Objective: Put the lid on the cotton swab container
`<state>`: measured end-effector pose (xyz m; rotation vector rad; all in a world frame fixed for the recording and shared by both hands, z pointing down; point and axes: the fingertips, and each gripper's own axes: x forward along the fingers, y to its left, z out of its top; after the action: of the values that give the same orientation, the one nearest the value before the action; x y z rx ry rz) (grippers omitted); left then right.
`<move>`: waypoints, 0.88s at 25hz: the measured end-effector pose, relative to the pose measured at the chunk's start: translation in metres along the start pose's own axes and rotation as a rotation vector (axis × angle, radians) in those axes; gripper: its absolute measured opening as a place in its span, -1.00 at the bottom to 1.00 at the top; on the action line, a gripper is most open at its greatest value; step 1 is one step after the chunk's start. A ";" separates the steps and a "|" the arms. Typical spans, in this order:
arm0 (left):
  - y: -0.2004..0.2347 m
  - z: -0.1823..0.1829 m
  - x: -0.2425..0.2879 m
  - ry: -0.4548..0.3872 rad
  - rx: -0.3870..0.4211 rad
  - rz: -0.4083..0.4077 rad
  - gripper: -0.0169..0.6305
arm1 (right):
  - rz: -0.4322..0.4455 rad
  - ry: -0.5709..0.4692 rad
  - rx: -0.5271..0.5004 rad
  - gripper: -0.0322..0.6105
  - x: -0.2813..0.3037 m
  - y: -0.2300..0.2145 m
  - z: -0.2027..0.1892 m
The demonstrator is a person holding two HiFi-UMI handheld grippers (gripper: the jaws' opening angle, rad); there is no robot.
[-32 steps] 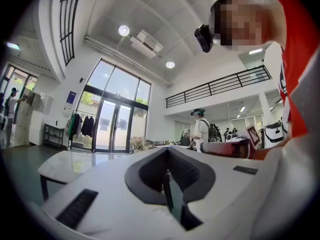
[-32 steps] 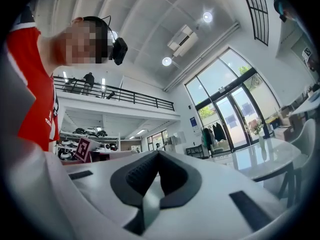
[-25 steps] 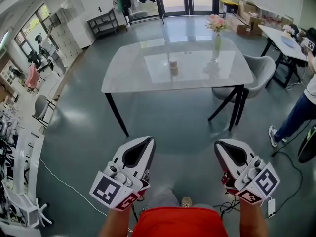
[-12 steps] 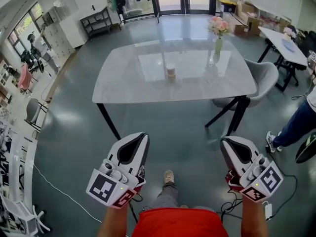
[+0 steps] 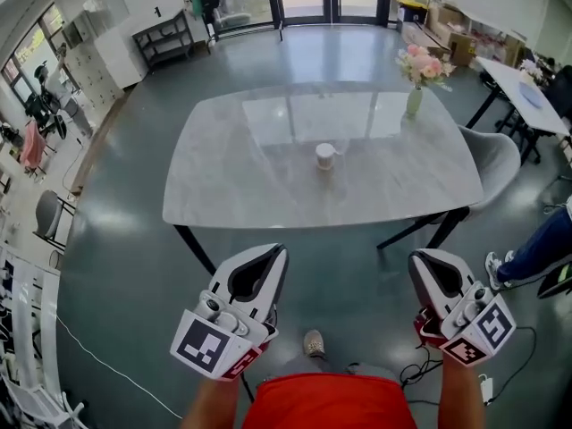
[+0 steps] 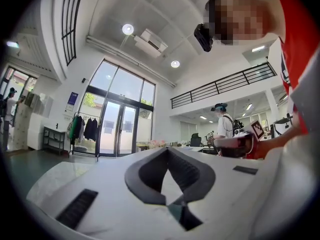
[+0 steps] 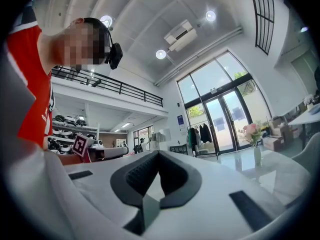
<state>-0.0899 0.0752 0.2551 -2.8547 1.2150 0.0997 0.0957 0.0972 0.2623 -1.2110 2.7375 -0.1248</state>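
So I'm standing short of the near edge of the big marble-look table [image 5: 232,177] with both tongs held up over the floor on my side of it. The left gripper [image 5: 275,254] has its jaws pushed together tip to tip, just pad on pad, and the right gripper [image 5: 420,259] is the same deal, closed on itself. Both point toward the table and both are well apart from anything on it. The cotton swab container [image 5: 325,155] sits pretty much in the middle of the table top, standing upright, all on its own. It's too small from here for me to tell whether the lid is on it or lying next to it. A vase of pink flowers [image 5: 416,86] stands near the table's far right corner, well apart from the container. A grey chair [image 5: 502,155] sits at the table's right end. Someone's leg in jeans [image 5: 536,247] shows off to the right of the table, on the near side. My shoe [image 5: 313,342] is down on the floor between the two tongs, on my side of the table.
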 end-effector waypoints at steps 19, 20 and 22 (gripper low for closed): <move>0.110 -0.030 0.103 0.016 0.017 0.004 -0.93 | 0.086 0.078 -0.017 -0.81 0.143 -0.106 -0.026; 0.115 -0.033 0.109 0.024 0.016 0.007 -0.93 | 0.096 0.080 -0.021 -0.81 0.149 -0.111 -0.026; 0.125 -0.037 0.123 0.029 0.023 0.015 -0.92 | 0.118 0.082 -0.022 -0.79 0.160 -0.126 -0.027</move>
<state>-0.0932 -0.1019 0.2817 -2.8377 1.2343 0.0451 0.0767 -0.1061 0.2900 -1.0693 2.8798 -0.1337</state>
